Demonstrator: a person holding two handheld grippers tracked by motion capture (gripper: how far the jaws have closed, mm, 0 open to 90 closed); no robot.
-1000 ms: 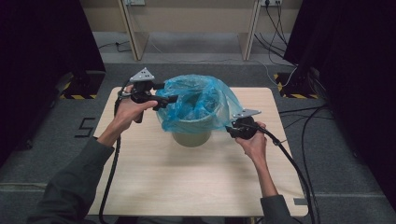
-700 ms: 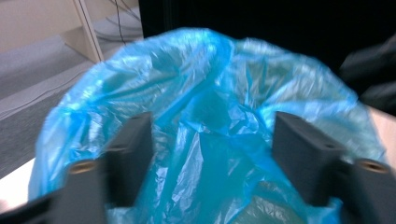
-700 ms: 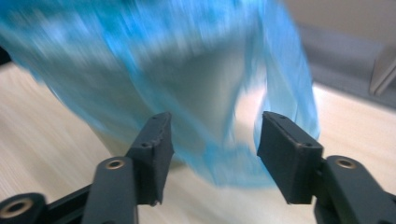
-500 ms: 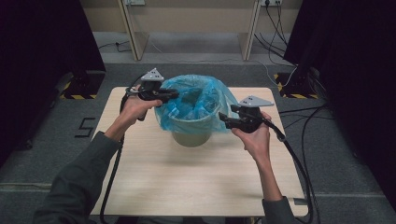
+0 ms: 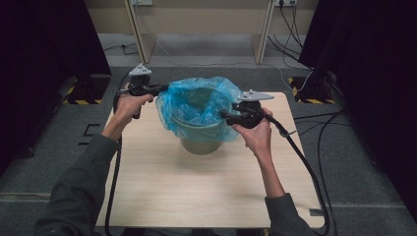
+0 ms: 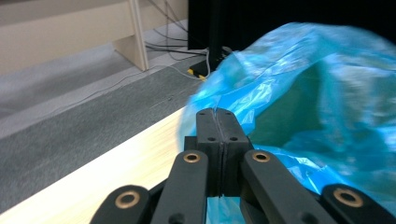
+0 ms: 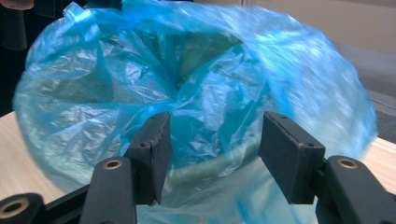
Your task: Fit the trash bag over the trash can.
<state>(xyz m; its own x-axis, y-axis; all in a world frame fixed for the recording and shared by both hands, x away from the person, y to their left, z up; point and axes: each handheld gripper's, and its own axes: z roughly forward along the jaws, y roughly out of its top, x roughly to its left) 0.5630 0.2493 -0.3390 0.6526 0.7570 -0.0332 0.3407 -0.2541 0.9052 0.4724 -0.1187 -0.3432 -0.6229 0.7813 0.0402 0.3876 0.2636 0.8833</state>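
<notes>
Two tools work a thin blue plastic bag (image 5: 196, 105) over a grey-green bin (image 5: 200, 140) mid-table: left tool (image 5: 158, 90) pinches its rim, right tool (image 5: 225, 116) gapes beside it, apparently needing a fresh grip next.

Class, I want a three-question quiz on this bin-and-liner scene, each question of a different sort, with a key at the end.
1. True or false: the left gripper has its jaws shut on the edge of the blue bin liner.
2. Multiple choice: the right gripper has its jaws A) shut on the liner, B) open with the liner in front of them, C) shut on the bin's rim.
3. Fill in: the green bin stands on the ______.

Key: 1 true; 2 B; 3 wooden table.
</notes>
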